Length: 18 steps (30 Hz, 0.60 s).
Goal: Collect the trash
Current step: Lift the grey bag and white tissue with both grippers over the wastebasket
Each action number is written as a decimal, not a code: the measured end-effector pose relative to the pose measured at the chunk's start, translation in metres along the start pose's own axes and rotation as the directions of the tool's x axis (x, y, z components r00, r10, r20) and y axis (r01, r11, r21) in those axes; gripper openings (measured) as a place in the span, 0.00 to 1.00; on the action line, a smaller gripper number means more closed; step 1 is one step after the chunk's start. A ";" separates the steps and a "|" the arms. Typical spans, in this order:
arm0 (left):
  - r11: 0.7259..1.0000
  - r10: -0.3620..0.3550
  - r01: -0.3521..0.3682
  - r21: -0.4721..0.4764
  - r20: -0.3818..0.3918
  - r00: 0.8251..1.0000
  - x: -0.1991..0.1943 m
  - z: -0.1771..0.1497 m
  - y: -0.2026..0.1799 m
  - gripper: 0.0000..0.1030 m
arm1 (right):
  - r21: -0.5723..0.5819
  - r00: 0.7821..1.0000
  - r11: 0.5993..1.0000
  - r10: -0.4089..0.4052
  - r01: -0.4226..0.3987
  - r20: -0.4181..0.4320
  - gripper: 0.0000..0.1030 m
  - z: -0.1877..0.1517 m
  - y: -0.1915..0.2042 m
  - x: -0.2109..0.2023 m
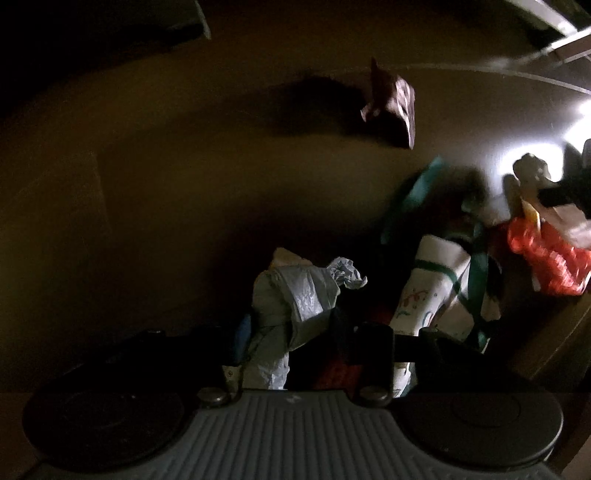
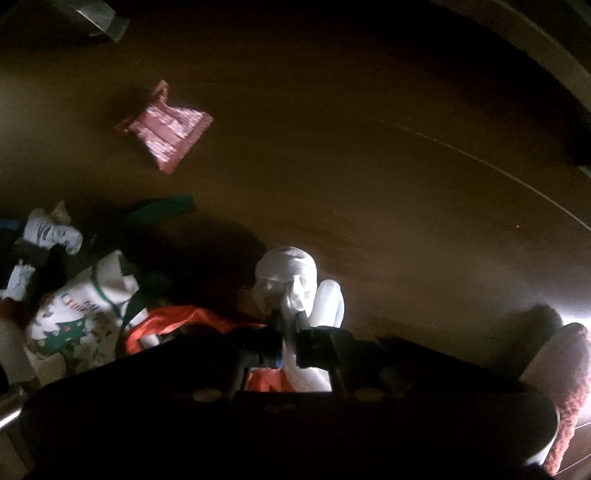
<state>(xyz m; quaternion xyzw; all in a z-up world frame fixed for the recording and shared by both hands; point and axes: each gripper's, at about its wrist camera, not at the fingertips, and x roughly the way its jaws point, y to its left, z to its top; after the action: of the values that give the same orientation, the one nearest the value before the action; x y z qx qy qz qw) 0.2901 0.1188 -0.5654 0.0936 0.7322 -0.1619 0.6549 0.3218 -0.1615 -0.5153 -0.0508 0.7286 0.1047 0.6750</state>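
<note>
Trash lies on a dim brown floor. My left gripper [image 1: 306,347] points down and is shut on a crumpled grey-white paper wad [image 1: 295,295]; the right wrist view shows that wad [image 2: 51,232] at its left edge. My right gripper [image 2: 290,334] is shut on a white crumpled tissue wad [image 2: 286,277], which appears in the left wrist view [image 1: 532,170] at the far right. Between the two grippers lie a Christmas-printed bag with green handles [image 1: 432,288] [image 2: 74,314] and a red plastic bag [image 1: 543,254] [image 2: 184,321]. Farther off, a pink-red wrapper [image 1: 391,107] [image 2: 166,129] lies alone.
A teal strip [image 1: 417,192] [image 2: 162,210] lies past the printed bag. A white bottle-like thing [image 2: 328,302] sits beside the tissue wad. A pinkish knitted shape [image 2: 561,373] is at the lower right. A metal furniture leg [image 2: 99,18] stands at the top left.
</note>
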 end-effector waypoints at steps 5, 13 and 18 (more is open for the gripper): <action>0.999 -0.015 0.018 -0.034 0.066 0.998 -0.040 0.004 -0.001 0.42 | -0.009 0.997 1.000 0.014 -0.013 0.081 0.04 -0.002 -0.003 -0.049; 1.000 -0.020 0.022 -0.008 0.231 0.973 -0.137 0.015 -0.022 0.42 | -0.015 0.969 1.000 0.029 -0.026 0.245 0.04 -0.017 0.000 -0.152; 1.000 0.005 -0.013 0.019 0.371 0.929 -0.228 0.012 -0.033 0.42 | -0.019 0.923 0.999 0.047 -0.043 0.383 0.04 -0.040 0.012 -0.229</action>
<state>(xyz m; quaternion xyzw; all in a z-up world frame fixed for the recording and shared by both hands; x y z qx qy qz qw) 0.3186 0.1013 -0.3371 0.0716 0.5932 -0.1814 0.7811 0.2992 -0.1744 -0.2836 -0.0160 0.5831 0.1319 0.8015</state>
